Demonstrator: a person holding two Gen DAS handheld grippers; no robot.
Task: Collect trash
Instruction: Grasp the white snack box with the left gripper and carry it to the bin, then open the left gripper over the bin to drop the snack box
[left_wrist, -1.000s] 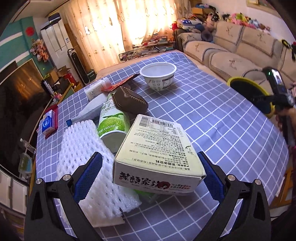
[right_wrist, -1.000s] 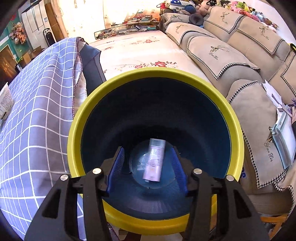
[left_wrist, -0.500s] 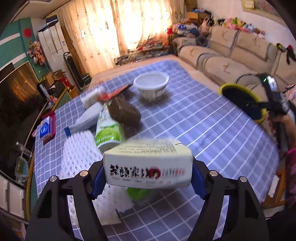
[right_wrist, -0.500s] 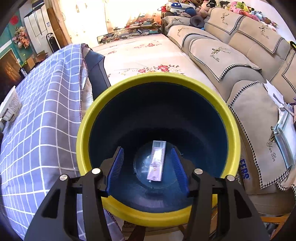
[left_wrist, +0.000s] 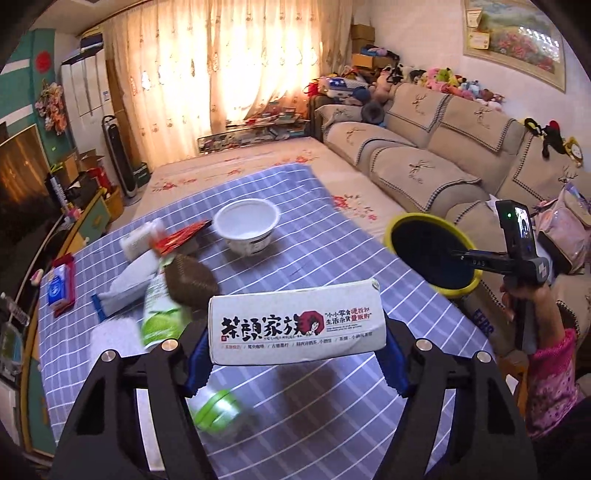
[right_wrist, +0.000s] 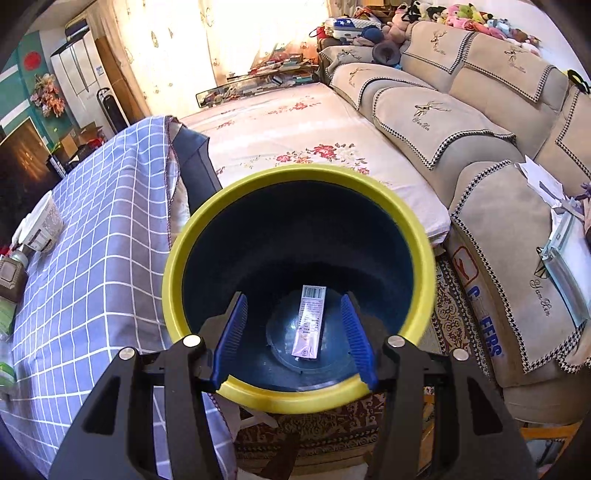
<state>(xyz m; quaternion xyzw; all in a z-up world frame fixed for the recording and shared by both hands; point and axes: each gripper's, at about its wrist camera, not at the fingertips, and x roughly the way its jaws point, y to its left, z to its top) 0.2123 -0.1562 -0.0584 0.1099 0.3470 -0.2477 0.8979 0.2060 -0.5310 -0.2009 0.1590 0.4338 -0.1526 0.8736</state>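
The left gripper (left_wrist: 295, 343) is clamping a cream drink carton (left_wrist: 297, 326) between its blue fingers (left_wrist: 197, 354), holding it crosswise and lifted clear of the worktop (left_wrist: 332, 266), printed side toward the camera. Just beneath and behind the carton, a green-and-white bottle (left_wrist: 162, 314) is lying on the checked cloth, with a brown ridged pouch (left_wrist: 192, 280) resting against it. A white foam net (left_wrist: 110, 332) is sitting to the left of the bottle. Farther back, a white paper bowl (left_wrist: 247, 225) is standing upright, with a red wrapper (left_wrist: 183, 236) lying beside it.

The right gripper (right_wrist: 293, 336) is hanging over the yellow-rimmed bin (right_wrist: 177, 258), its fingers (right_wrist: 232, 336) spread apart and holding nothing, the tips sitting inside the rim. Between them, at the bottom of the bin's dark blue interior, a small pale packet (right_wrist: 310, 321) with a barcode is lying flat. The bin is standing just beside the worktop's edge, with a beige sofa (right_wrist: 480, 147) on its other side.
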